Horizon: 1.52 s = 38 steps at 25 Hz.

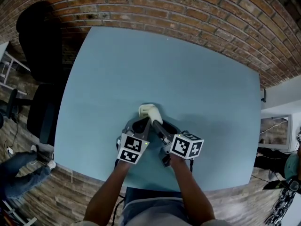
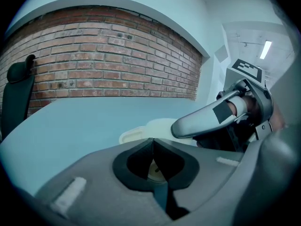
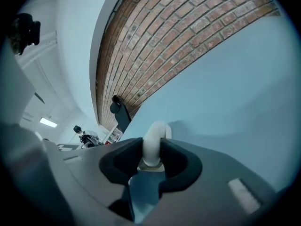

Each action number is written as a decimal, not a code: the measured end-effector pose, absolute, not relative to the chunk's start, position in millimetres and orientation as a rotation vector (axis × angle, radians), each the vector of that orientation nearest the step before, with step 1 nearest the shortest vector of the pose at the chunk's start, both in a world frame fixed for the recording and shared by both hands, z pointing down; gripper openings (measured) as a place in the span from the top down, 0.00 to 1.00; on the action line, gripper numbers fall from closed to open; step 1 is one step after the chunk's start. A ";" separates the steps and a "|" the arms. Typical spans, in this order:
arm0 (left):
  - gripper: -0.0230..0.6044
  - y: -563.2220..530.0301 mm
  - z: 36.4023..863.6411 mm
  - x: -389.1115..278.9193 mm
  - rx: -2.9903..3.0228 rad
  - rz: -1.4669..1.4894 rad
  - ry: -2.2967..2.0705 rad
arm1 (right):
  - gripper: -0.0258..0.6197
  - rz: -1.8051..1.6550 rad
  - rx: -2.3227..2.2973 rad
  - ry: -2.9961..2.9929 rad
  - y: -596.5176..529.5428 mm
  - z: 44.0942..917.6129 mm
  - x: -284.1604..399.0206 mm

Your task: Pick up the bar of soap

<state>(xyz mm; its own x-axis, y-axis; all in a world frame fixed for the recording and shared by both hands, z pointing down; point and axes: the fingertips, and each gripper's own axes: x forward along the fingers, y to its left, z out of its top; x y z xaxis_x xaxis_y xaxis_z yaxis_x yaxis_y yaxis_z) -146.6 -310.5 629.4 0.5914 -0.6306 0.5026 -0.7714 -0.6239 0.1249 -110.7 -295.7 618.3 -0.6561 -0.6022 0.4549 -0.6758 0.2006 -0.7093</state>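
Observation:
A cream bar of soap (image 1: 147,110) is near the middle of the light blue table (image 1: 197,79), just ahead of both grippers. In the right gripper view the bar of soap (image 3: 154,142) stands on edge between the jaws, which press on both its sides. My right gripper (image 1: 153,118) is shut on it. I cannot tell whether the soap is off the table. My left gripper (image 1: 139,125) sits just left of the soap with its jaws meeting and nothing between them. In the left gripper view the soap (image 2: 157,126) lies just beyond the jaws, under a right gripper finger (image 2: 207,119).
A black office chair (image 1: 40,55) stands off the table's left edge, before a brick wall (image 1: 188,8). A person's legs (image 1: 19,173) show at the lower left. White shelving (image 1: 277,131) stands to the right. The table's near edge runs just behind the grippers.

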 end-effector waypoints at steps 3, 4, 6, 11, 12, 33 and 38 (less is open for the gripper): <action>0.96 -310.2 628.9 -147.6 2.485 0.583 -1.147 | 0.77 1.524 1.264 -2.380 -295.0 618.0 -110.2; 0.96 -310.1 628.6 -148.2 2.481 0.577 -1.152 | 0.77 1.549 1.263 -2.381 -295.0 617.9 -110.1; 0.96 -310.0 627.8 -150.1 2.471 0.558 -1.165 | 0.78 1.631 1.267 -2.386 -295.3 617.3 -109.7; 0.96 -307.8 626.1 -151.6 2.451 0.521 -1.177 | 0.78 1.766 1.266 -2.400 -295.1 615.5 -107.7; 0.96 -307.2 626.0 -151.8 2.449 0.515 -1.179 | 0.78 1.786 1.263 -2.403 -295.2 615.3 -107.4; 0.96 -303.9 618.2 -166.2 2.372 0.395 -1.239 | 0.78 2.131 1.227 -2.445 -296.8 603.1 -99.3; 0.96 -304.0 613.5 -167.1 2.375 0.384 -1.249 | 0.78 2.121 1.206 -2.476 -295.0 592.9 -99.5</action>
<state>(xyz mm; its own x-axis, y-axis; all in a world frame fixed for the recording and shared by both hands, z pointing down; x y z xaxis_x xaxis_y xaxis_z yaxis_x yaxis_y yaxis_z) -167.1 -304.0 613.5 0.5565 -0.7113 0.4294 -0.8296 -0.5037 0.2408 -99.5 -295.0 592.9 -0.7105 -0.6809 0.1775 -0.2801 0.0423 -0.9590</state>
